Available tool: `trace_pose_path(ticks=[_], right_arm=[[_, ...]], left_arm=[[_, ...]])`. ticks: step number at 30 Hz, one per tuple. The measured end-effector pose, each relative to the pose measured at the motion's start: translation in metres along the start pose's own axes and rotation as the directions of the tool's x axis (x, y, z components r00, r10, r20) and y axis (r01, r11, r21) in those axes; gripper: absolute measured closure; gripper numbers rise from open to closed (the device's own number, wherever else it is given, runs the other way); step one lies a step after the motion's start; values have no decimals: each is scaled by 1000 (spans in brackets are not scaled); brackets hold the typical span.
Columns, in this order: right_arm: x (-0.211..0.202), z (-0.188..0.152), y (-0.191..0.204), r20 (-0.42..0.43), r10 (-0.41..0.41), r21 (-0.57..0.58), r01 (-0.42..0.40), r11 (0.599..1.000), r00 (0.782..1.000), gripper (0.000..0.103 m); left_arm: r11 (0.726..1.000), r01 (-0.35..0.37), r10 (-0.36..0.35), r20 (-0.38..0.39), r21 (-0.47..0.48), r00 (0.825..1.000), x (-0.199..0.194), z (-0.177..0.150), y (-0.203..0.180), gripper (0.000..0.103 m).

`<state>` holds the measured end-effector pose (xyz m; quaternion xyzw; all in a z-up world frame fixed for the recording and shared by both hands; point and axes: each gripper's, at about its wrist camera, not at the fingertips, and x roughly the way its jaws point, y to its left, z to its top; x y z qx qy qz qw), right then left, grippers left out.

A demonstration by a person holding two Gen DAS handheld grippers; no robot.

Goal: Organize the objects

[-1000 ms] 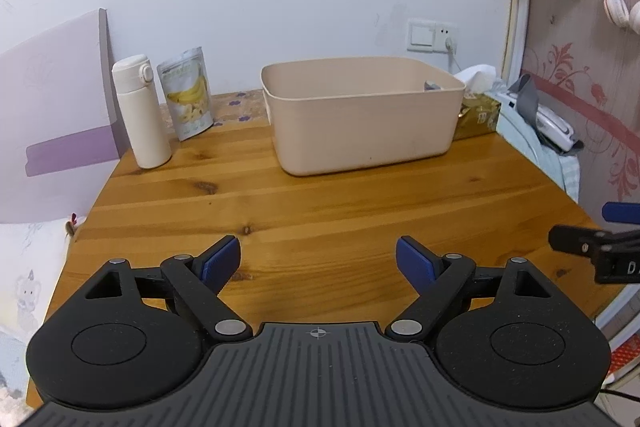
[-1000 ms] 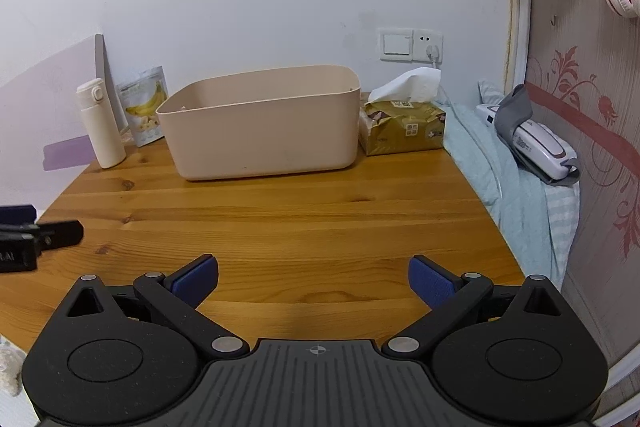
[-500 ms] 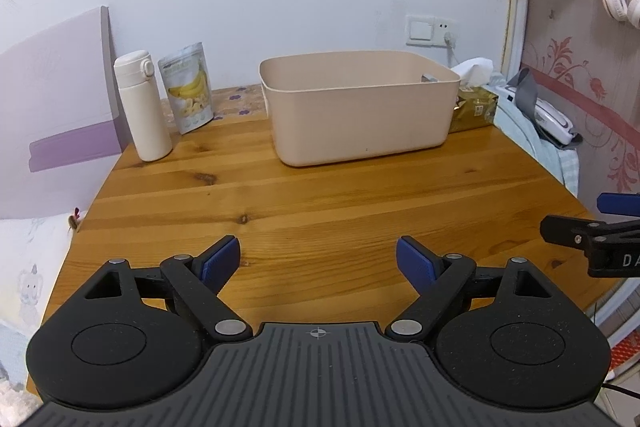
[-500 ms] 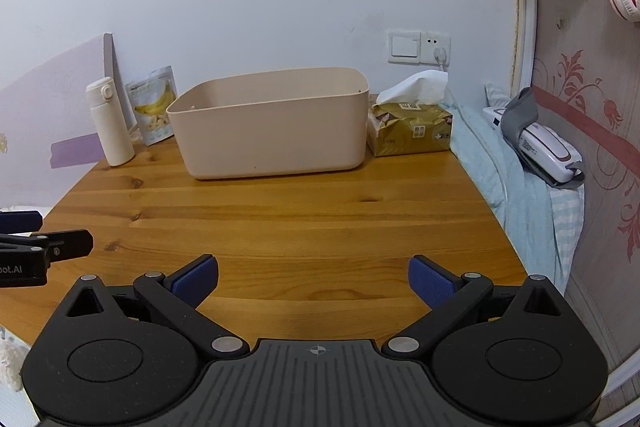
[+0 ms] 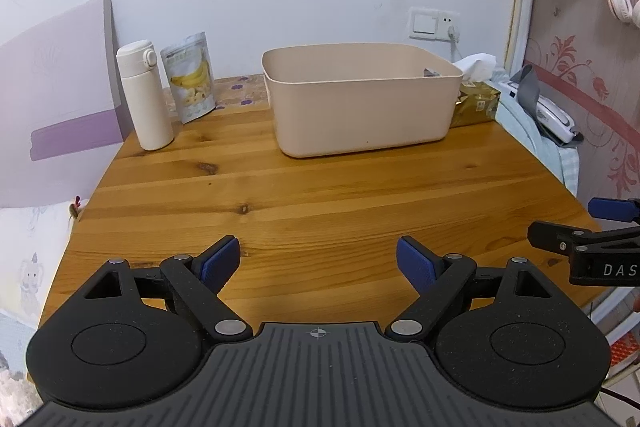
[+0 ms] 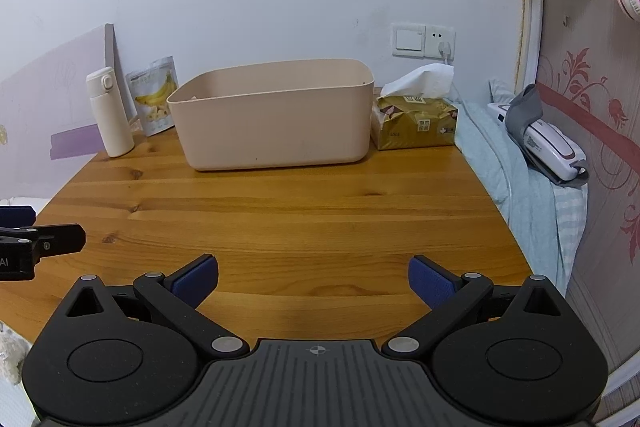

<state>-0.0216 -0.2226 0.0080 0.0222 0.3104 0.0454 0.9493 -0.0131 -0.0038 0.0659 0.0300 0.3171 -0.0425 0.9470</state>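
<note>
white wall and a wooden desk [image 5: 320, 195] fill both views, with a beige bin [image 5: 360, 99] set against the back edge. your left hand-held gripper [image 5: 319, 259] hangs over the near edge, released, blue pads spread wide and nothing between them. your right hand-held gripper [image 6: 313, 277] is the same: spread, empty, low over the near edge.

what looks left to sort stands at the back. the white bottle [image 5: 145, 95] is upright at the far left corner, with the banana snack pouch [image 5: 191, 77] just beside it, leaning toward the wall. both are well ahead of your left hand-held gripper and off to its left. the gold tissue pack [image 6: 416, 121] sits just beside the bin's right wall, far ahead and a little right of your right hand-held gripper. something small and grey shows inside the bin's far right corner; you cannot tell what it is.

judging by this, you are at the reach. if you take the bottle with the left, come in level, keep the pads wide, and close on the body below the cap so it does not tip. mind the pouch beside it: it will likely crumple, so pinch its top edge. carry each over the bin's rim before letting go.
</note>
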Motion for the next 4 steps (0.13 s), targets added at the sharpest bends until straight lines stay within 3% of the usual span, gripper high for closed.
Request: trace_pose_path(ticks=[4], right_arm=[[3,-1,1,-8,-1,-4,1,1000,1000,0]], left_arm=[[1000,0,0,-8,-2,1000,2,-1,1,16]])
